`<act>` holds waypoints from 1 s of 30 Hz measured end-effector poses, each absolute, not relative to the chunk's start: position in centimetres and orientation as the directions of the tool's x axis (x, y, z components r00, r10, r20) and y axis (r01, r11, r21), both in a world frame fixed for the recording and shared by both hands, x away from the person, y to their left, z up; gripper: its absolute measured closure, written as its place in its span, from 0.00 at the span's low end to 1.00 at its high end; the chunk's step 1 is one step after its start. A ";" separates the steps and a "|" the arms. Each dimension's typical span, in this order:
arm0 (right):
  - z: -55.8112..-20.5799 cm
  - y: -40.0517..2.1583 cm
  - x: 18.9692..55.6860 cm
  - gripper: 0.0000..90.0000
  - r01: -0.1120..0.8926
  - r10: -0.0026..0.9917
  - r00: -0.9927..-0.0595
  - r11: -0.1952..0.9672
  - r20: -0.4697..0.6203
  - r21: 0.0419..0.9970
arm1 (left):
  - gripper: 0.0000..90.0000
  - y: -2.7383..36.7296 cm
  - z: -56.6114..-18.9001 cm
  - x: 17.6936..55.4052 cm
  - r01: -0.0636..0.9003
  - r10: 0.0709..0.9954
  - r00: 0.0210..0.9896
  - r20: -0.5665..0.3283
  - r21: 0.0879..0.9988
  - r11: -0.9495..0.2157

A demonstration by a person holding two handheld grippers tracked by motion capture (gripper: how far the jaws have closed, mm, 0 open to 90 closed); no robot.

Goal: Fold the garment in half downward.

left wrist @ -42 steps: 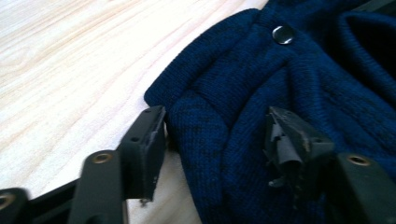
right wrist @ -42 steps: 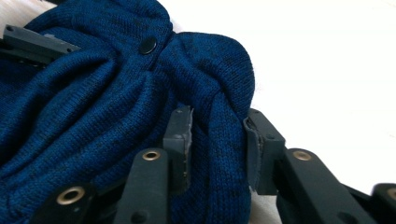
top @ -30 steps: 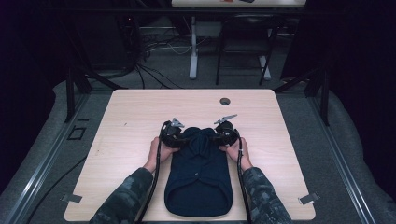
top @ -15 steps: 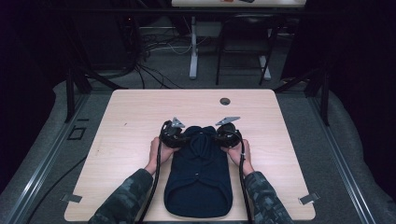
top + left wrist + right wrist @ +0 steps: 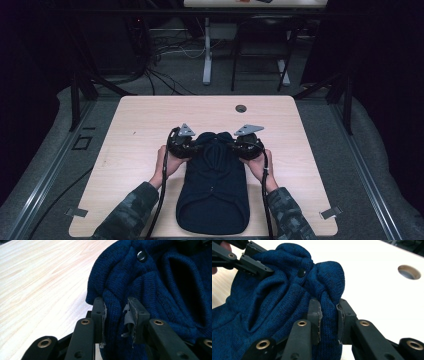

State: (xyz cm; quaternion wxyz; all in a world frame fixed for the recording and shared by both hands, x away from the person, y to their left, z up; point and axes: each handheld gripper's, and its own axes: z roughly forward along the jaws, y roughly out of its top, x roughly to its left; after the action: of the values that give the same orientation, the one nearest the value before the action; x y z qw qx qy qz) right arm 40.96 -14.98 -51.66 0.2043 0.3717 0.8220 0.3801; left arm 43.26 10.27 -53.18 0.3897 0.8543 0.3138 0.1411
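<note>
Dark blue knit garment [image 5: 215,190] lies lengthwise on the tabletop [image 5: 135,120], its near end close to the edge on my side, its far end bunched up between the two tongs. My left tongs [image 5: 192,145] are clenched on a fold of the knit at the far left corner; in the left gripper view [image 5: 116,312] the fabric sits pinched between both pads, and the right pad's lining is torn and curling. My right tongs [image 5: 235,145] grip the opposite far corner the same way, a thick roll of knit squeezed between the jaws in the right gripper view [image 5: 328,315]. A dark snap button [image 5: 301,272] shows near the gathered top. A round hole [image 5: 241,108] sits in the tabletop beyond the garment. Both hands [image 5: 167,160] are at the garment's sides.
</note>
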 end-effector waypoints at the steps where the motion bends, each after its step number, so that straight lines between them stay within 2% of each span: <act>1: -51.7 -15.0 41.0 0.84 0.456 0.766 -0.640 0.435 -0.053 0.777 | 0.78 10.3 -53.1 43.2 0.423 0.644 0.765 -0.004 0.756 -0.499; 5: -51.3 -14.7 40.5 0.84 0.405 0.739 -0.664 0.481 -0.111 0.777 | 0.79 10.5 -52.6 43.1 0.422 0.626 0.780 -0.021 0.757 -0.500; 10: -50.9 -14.1 40.1 0.84 0.361 0.722 -0.671 0.516 -0.167 0.777 | 0.81 10.2 -51.8 42.7 0.393 0.614 0.789 0.001 0.767 -0.507; 19: -50.9 -13.9 40.4 0.84 0.373 0.727 -0.671 0.498 -0.143 0.783 | 0.82 8.8 -50.5 41.5 0.307 0.587 0.804 0.098 0.777 -0.550; 22: -50.7 -13.9 40.2 0.85 0.352 0.734 -0.660 0.490 -0.160 0.797 | 0.82 8.6 -50.0 41.6 0.308 0.575 0.813 0.084 0.776 -0.550; 27: -50.3 -14.0 39.7 0.86 0.289 0.737 -0.647 0.475 -0.196 0.831 | 0.74 8.3 -49.3 42.1 0.358 0.548 0.836 0.012 0.747 -0.561; 28: -50.3 -14.1 39.6 0.86 0.273 0.737 -0.645 0.469 -0.202 0.840 | 0.70 8.2 -49.3 42.1 0.362 0.545 0.839 0.010 0.738 -0.570; 30: -50.3 -14.2 39.4 0.86 0.255 0.734 -0.646 0.467 -0.210 0.846 | 0.68 8.1 -49.6 42.2 0.373 0.544 0.839 0.009 0.717 -0.588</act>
State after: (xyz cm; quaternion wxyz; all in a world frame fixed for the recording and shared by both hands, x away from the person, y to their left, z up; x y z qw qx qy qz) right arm 39.38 -14.22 -50.34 0.2883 0.3066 0.8066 0.4151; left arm 42.19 8.12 -49.56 0.3724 0.8837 0.2594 0.1144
